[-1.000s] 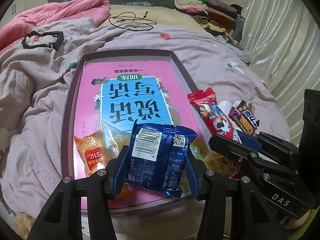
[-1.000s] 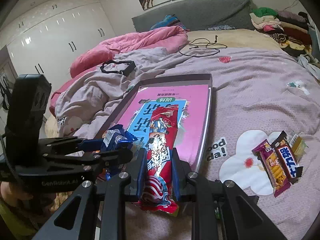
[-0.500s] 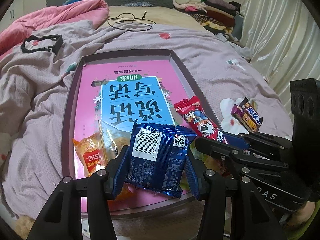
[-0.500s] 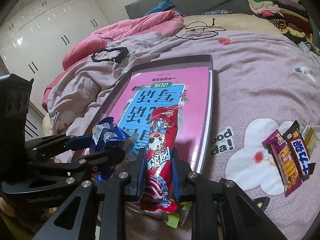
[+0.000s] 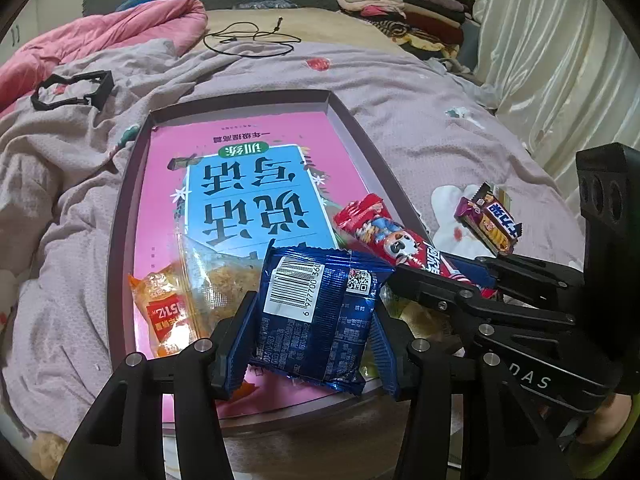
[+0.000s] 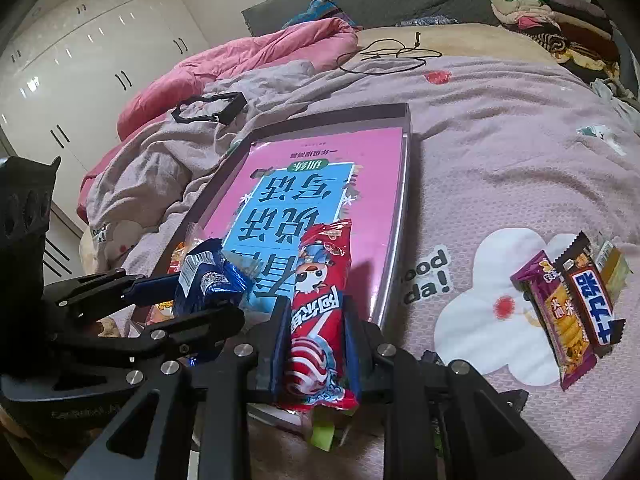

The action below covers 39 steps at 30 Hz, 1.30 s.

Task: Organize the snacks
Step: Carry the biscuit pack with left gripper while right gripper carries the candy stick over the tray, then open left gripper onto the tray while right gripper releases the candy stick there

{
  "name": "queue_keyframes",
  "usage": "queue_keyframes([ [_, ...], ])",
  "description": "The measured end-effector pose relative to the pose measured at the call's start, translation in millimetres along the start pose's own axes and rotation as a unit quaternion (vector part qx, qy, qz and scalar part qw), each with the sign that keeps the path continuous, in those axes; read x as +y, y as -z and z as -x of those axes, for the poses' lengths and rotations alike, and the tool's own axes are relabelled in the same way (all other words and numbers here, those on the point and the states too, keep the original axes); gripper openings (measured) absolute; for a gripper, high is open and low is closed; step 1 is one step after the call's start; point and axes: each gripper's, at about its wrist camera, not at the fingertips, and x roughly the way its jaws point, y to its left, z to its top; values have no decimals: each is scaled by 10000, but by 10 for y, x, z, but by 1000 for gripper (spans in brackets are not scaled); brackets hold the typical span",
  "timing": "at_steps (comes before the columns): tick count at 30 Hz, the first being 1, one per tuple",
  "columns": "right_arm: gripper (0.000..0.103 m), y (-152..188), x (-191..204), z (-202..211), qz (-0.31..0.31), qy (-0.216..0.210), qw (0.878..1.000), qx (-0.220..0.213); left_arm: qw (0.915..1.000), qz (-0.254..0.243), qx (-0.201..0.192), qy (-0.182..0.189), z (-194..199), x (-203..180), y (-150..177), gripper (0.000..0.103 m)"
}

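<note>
My left gripper [image 5: 310,322] is shut on a blue snack packet [image 5: 320,312] and holds it over the near end of the shallow tray [image 5: 120,208], whose floor is a pink and blue book cover. My right gripper [image 6: 316,336] is shut on a long red snack stick [image 6: 320,300] and holds it over the tray's near right part [image 6: 402,216]. The right gripper [image 5: 452,276] with the red stick [image 5: 384,232] shows in the left wrist view; the left gripper [image 6: 188,294] with the blue packet [image 6: 208,276] shows in the right wrist view.
An orange packet [image 5: 164,312] and a clear bag of crumbly snack [image 5: 220,276] lie in the tray's near left. Purple and brown bars [image 6: 568,312] lie on the bedspread to the right. A black frame [image 5: 72,90], a cable [image 5: 248,36], a pink duvet and folded clothes lie farther back.
My right gripper has carried the red stick leftward from beside the tray to over its near right part, close to the left gripper. The left gripper holds the blue packet almost still.
</note>
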Motion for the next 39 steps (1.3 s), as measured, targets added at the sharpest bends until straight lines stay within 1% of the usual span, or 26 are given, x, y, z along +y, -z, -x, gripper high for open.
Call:
queue_keyframes([
  [2,31,8,-6,4,28,60,10000,-17,10000,7,-2,0,1,2,-1,54],
  [9,34,35,5,108,171,82,9996,-232,10000,5,-5,3,2,3,-4,54],
  [13,37,46,1,167,209,92,9992,-321,10000,15,-10,20,3,1,-4,54],
  [26,38,67,-72,253,143,76,9990,-419,10000,20,-61,-23,31,-22,-20,55],
  [30,41,76,-83,257,140,83,9990,-411,9999,35,-88,-32,45,-16,-25,58],
  [39,42,83,-68,299,169,78,9987,-483,9999,24,-133,-35,85,-44,-36,64],
])
